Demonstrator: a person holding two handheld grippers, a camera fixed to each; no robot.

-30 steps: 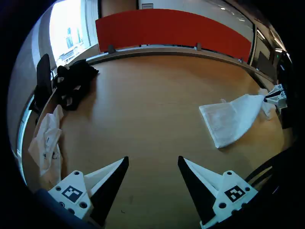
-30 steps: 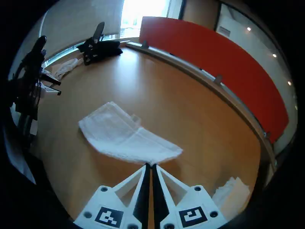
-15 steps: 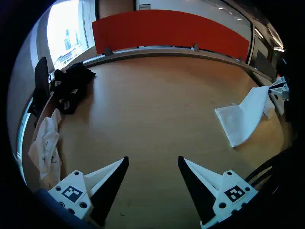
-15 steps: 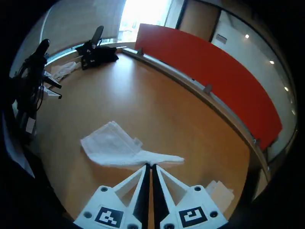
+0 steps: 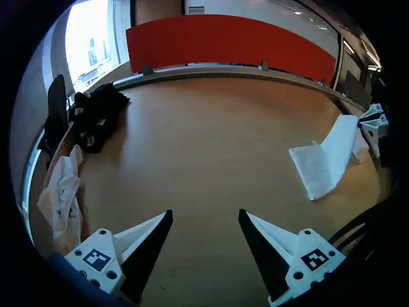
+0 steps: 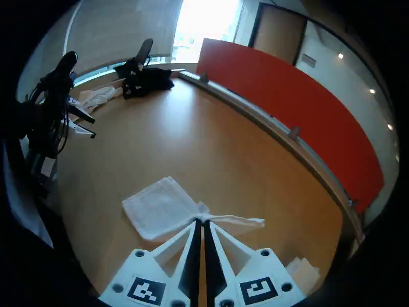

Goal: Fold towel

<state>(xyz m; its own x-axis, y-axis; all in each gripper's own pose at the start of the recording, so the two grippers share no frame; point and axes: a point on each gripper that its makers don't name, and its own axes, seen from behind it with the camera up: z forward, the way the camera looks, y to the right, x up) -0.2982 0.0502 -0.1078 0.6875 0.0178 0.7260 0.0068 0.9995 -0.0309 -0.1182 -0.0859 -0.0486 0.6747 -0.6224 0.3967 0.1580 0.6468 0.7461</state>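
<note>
towel [image 6: 163, 212] lies partly folded on the wooden table [image 5: 204, 133], one edge lifted and pinched between the closed right gripper [image 6: 203, 223]; left gripper [image 5: 204, 215] hovers wide open, well apart

The towel [image 6: 158, 210] lies on the tabletop [image 5: 214, 138], one corner pinched between the tips of the right tool [image 6: 200, 222]. Behind the towel, a partition [image 5: 230, 41] stands along the tabletop's far edge. Well to the towel's left hangs the left tool [image 5: 204, 212]. Farther left lie a bundle [image 5: 97, 115] and, in front of it, a loose cloth [image 5: 61, 189]. A folded cloth [image 6: 304, 268] lies to the towel's right.
</note>
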